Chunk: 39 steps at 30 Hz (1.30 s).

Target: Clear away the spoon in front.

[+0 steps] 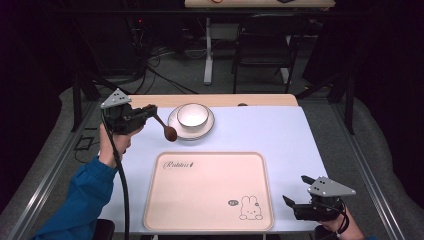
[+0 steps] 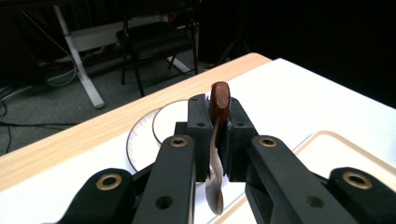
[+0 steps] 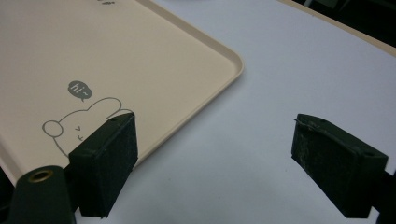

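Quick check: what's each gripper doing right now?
Left gripper: shut on the spoon, held above the table.
Right gripper: open, holding nothing, beside the tray.

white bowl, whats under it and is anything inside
The white bowl sits on a white plate with a brown rim, on the table. Its visible inside looks empty. The bowl covers the plate's middle, and its near wall hides part of the inside.
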Tool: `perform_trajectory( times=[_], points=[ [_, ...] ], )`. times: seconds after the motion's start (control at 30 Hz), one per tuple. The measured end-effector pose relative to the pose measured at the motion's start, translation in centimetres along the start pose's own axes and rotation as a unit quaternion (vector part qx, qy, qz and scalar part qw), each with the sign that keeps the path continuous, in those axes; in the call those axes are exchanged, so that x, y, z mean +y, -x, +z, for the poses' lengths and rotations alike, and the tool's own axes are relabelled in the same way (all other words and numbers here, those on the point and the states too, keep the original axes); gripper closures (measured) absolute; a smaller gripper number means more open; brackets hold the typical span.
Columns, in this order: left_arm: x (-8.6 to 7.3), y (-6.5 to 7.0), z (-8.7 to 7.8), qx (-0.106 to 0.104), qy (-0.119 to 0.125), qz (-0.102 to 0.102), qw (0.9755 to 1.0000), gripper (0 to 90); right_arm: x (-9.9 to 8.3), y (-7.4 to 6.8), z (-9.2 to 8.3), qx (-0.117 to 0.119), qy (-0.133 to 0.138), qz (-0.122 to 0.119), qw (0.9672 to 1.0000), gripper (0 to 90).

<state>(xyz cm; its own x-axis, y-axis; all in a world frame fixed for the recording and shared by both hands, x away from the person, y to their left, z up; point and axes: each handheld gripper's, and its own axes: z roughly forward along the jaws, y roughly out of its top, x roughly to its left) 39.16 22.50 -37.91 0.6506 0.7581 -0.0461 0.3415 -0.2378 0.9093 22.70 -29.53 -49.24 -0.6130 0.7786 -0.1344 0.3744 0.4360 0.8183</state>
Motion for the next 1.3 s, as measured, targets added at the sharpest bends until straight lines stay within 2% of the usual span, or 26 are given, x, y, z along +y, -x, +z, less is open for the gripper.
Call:
perform_trajectory(
  times=[0.13, 0.33, 0.5, 0.87, 1.03, 1.1, 1.3],
  points=[
    [-0.2, 0.1, -0.3, -0.01, -0.014, 0.002, 0.9998, 84.1, 0.0, 0.0, 0.0, 0.0, 0.0, 0.0, 1.0, 13.8],
    [-0.3, -0.1, -1.2, -0.015, -0.021, 0.0, 0.9997, 84.1, 0.0, 0.0, 0.0, 0.0, 0.0, 0.0, 1.0, 13.8],
    [-0.5, 0.0, -1.4, -0.032, -0.045, 0.002, 0.9984, 84.1, 0.0, 0.0, 0.0, 0.0, 0.0, 0.0, 1.0, 13.8],
    [-1.0, 0.2, -1.7, -0.04, -0.07, 0.006, 0.9967, 84.1, 0.0, 0.0, 0.0, 0.0, 0.0, 0.001, 1.0, 13.8],
    [-1.4, 0.4, -1.7, -0.052, -0.091, 0.008, 0.9945, 84.1, 0.0, 0.0, 0.0, -0.001, 0.0, 0.0, 1.0, 13.8],
    [-1.4, 0.4, -1.7, -0.053, -0.092, 0.008, 0.9943, 84.1, 0.0, 0.0, 0.0, -0.001, 0.0, 0.001, 1.0, 13.8],
    [-1.6, 0.8, -1.7, -0.068, -0.11, 0.009, 0.9916, 84.1, 0.0, 0.0, 0.0, -0.001, 0.0, 0.001, 1.0, 13.8]
  ],
)
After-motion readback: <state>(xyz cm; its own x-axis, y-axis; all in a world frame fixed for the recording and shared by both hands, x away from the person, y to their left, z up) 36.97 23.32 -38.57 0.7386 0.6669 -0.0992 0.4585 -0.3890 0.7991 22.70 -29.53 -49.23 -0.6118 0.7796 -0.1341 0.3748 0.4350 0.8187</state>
